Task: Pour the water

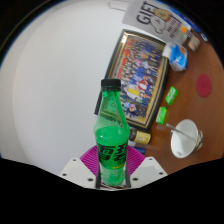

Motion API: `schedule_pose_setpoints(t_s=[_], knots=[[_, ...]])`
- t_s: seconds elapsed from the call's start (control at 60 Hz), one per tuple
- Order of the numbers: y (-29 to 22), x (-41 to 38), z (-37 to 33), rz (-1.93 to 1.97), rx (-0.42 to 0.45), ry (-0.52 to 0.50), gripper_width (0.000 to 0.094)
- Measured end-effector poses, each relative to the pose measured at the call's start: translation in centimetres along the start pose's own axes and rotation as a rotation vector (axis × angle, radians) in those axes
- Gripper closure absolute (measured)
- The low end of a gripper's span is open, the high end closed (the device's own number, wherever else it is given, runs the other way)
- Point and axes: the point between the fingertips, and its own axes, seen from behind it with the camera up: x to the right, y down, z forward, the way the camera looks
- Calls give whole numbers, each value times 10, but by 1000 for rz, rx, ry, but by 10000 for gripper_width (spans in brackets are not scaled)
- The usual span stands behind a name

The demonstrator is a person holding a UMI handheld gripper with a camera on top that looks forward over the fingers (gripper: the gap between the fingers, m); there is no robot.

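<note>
Gripper view: tool [112, 172] clamped on green bottle [111, 135], both pink pads [92, 158] pressing its lower body. Bottle upright, black cap [110, 86] on. Beyond, to the right on white counter [50, 100], a metal cup [184, 140], well apart from bottle. Grasp looks done; uncapping, carry to cup and tilt all left. No water poured yet, judging by upright bottle.

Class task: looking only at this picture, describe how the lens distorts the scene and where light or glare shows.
Gripper view: the wide-angle lens bends the scene, so the picture frame looks curved and tilted; the green bottle, held between the tool fingers, stays sharp, with soft highlights on its plastic; the metal bowl shows a bright sheen; the wall behind is evenly lit, without hard shadows.
</note>
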Motion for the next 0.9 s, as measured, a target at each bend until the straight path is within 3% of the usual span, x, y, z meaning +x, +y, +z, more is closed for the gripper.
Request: schedule_pose_setpoints(t_s=[0.183,0.283,0.433,0.583,0.717,0.9], knots=[[-99,-7,-20,-547,85,72,605],[-149,14,-23,-848,138,172,606],[-202,81,-24,-1154,125,319,606],[-225,154,-23,-1257,70,414,608],[-226,198,-21,-1248,37,441,608],[-228,231,-21,-1215,57,453,603]])
